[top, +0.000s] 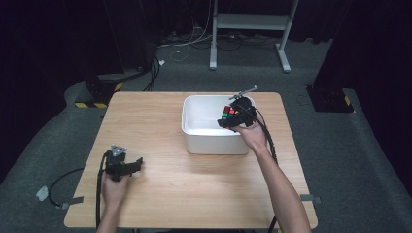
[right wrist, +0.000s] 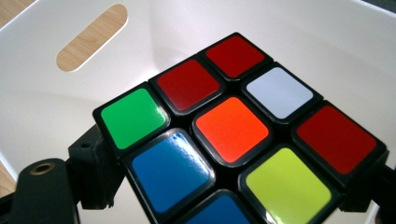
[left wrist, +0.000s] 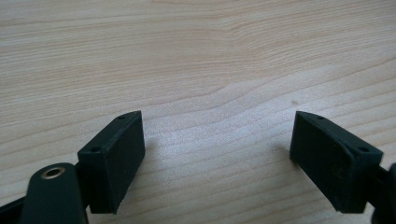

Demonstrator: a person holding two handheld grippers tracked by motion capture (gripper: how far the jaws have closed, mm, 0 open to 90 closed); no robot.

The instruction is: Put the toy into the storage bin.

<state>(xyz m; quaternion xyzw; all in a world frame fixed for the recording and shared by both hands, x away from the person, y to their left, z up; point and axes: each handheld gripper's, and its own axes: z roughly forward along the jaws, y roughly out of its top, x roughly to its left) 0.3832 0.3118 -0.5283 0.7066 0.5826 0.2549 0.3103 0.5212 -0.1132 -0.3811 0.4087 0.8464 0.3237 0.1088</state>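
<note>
Your right gripper (top: pixel 232 121) is pinching a scrambled colour-tiled puzzle cube with black edges (top: pixel 228 115), and it holds that cube above the open mouth of the white rectangular plastic bin (top: pixel 194 141), over the bin's right half, just inside its right wall. In the right gripper view the cube (right wrist: pixel 233 135) sits between the two black jaws, one pressing at its lower left corner and the other at its lower right, with red, orange, green, blue, white and yellow-green tiles facing the camera. Behind the cube you can see the bin's smooth white inner walls (right wrist: pixel 56 116) and an oval handle slot cut through one wall, with wood showing through it.

The bin stands on the pale wooden table (top: pixel 160 116), toward its far edge and right of centre. Your left gripper (top: pixel 138 164) lies well apart from the bin, near the table's front left part, down at the wood. Its jaws are spread wide with nothing but bare wood grain (left wrist: pixel 215 70) between them.
</note>
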